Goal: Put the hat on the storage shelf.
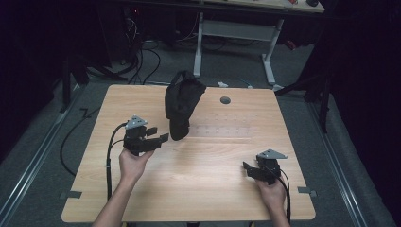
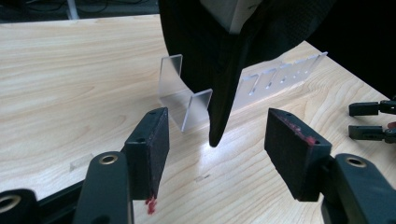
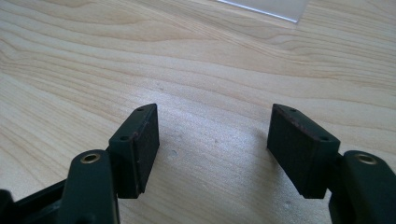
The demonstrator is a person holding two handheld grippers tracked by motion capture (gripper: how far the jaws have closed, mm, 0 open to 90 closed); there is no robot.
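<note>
Black mesh cap [image 1: 182, 105] on clear stand [image 2: 186, 100], pale woodgrain table [image 1: 198, 165].

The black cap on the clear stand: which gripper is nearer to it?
Left. The left gripper sits just beside the black cap, jaws open toward its hanging tip. The right gripper rests far off near the table's front right corner.

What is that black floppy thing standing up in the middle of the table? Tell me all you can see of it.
The black cloth item looks like soft fabric, perhaps a cap or pouch, draped over a clear plastic stand on the wooden table. It hangs tilted, bulging at the top and narrowing to a point just above the tabletop. The left gripper sits beside it, jaws open, not touching it.
</note>
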